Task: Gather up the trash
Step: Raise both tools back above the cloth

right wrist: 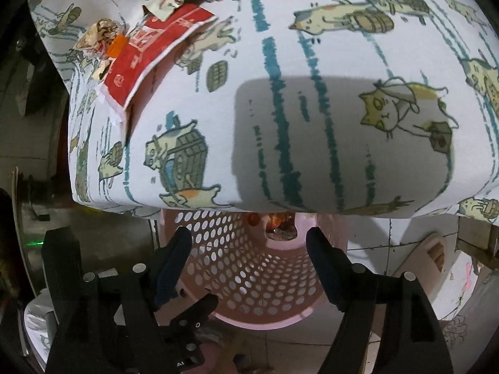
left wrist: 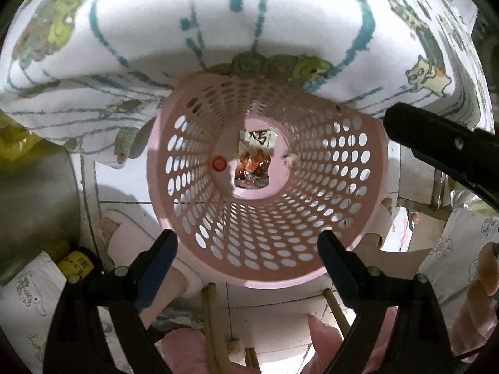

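Both grippers, left and right, hold spread jaws over the pink basket below the table edge.

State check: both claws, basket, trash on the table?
left claw: open, empty, over the basket mouth
right claw: open, empty
pink basket: on floor, holds a red cap and wrappers
red packet: on tablecloth, overhanging edge

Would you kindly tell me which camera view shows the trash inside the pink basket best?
The left wrist view: it looks straight down the pink basket at the wrappers on its bottom. The right wrist view shows only a sliver of them below the tablecloth.
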`<state>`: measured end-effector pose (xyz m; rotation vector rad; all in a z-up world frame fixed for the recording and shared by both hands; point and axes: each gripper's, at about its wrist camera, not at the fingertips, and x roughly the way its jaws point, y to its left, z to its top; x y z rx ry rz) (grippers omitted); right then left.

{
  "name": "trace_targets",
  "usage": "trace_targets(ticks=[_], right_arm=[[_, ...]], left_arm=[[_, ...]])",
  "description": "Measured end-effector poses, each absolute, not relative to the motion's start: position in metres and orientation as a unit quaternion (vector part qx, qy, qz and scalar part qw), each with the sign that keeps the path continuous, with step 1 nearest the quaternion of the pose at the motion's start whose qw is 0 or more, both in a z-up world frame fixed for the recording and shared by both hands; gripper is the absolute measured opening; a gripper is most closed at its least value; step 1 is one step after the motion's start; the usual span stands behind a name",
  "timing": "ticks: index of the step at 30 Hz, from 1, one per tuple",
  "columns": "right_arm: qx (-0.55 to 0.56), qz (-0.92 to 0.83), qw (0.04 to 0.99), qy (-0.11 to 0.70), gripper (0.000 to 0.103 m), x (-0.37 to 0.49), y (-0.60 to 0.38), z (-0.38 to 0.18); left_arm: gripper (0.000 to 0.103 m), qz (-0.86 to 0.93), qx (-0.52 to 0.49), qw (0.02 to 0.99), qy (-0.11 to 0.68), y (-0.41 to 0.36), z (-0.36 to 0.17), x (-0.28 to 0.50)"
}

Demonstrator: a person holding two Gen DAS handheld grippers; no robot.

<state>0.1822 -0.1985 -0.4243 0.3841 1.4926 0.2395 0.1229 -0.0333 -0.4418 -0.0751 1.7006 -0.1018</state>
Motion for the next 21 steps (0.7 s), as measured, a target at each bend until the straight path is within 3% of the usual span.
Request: trace_targets(ticks=[7,21], right_arm=[[0.161,0.115,0.742,0.641,0.078,0.177,-0.196,-0.384],[0.154,0.148,0.837,0.504,0.078,0.168,-0.21,-0.263]], left_arm=[[0.09,-0.004,-0.042,0.704,0.709,-0.016,-0.404,0.127],[0.09,-0.02,-0.04,0.833,0.551,-0.002,-0.275,0.12]])
